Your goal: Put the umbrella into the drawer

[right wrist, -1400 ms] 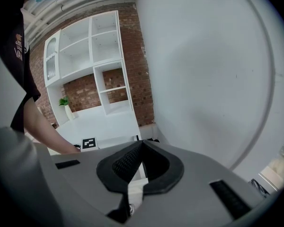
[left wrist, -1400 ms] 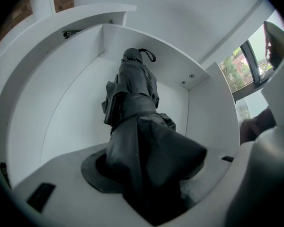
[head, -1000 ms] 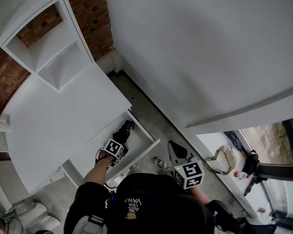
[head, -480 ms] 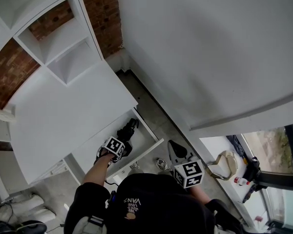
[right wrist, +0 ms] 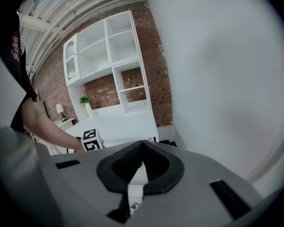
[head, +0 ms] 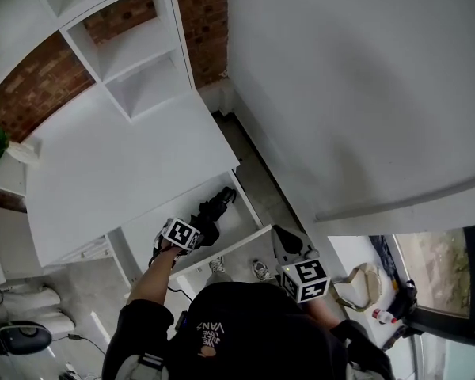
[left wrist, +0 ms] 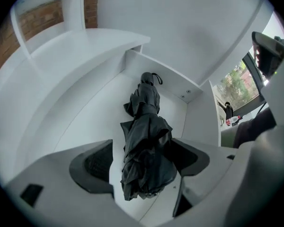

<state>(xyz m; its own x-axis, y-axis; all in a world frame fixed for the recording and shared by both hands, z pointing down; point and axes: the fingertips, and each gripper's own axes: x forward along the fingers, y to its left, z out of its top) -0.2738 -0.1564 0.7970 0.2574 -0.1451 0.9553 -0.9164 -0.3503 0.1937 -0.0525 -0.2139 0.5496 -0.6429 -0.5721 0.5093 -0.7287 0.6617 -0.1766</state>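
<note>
The black folded umbrella (left wrist: 146, 145) lies lengthwise on the floor of the open white drawer (left wrist: 99, 112), its handle at the far end. My left gripper (left wrist: 142, 143) points steeply down just above its near end. The jaws stand wide open on either side of the fabric and do not press on it. In the head view the umbrella (head: 215, 209) shows in the drawer (head: 222, 258), with the left gripper (head: 204, 225) over it. My right gripper (head: 285, 245) hangs beside the drawer's front corner. Its jaws (right wrist: 142, 143) are shut on nothing.
The drawer sticks out from under a white cabinet top (head: 119, 165), with open shelves (head: 134, 62) and brick wall behind. A white wall runs along the right. Shoes (head: 257, 269) lie on the floor by the drawer front. A tan bag (head: 362, 279) sits at the right.
My left gripper has lifted a little off the umbrella, which stays lying in the drawer. The head view has swung, so the cabinet sits further right. The right gripper has hardly moved.
</note>
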